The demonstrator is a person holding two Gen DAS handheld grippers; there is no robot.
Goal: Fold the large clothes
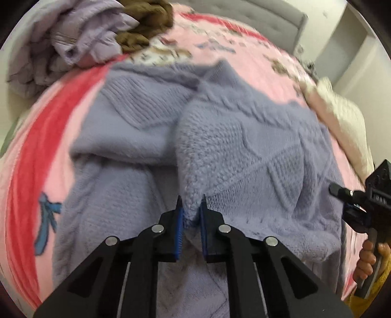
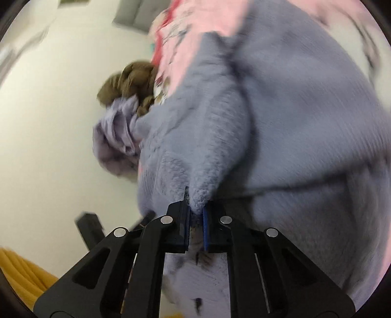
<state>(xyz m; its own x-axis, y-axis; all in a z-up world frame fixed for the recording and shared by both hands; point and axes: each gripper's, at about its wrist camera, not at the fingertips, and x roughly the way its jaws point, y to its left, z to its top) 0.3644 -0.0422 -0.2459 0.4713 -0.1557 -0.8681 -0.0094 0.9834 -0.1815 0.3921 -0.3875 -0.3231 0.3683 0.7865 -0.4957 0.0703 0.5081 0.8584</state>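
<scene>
A large lavender cable-knit sweater [image 1: 244, 146] lies on a pink and red bedspread [image 1: 36, 151]. My left gripper [image 1: 191, 208] is shut on a pinched fold of the sweater's edge and lifts it. My right gripper [image 2: 196, 208] is shut on another fold of the same sweater [image 2: 293, 122]. The right view is blurred by motion. The right gripper also shows at the right edge of the left wrist view [image 1: 366, 200], held by a hand.
A crumpled lilac garment [image 1: 73, 41] and a brown garment [image 1: 146, 24] lie at the far left of the bed. A cream garment [image 1: 342, 115] lies at the right edge. A grey headboard [image 1: 268, 17] and white wall stand behind.
</scene>
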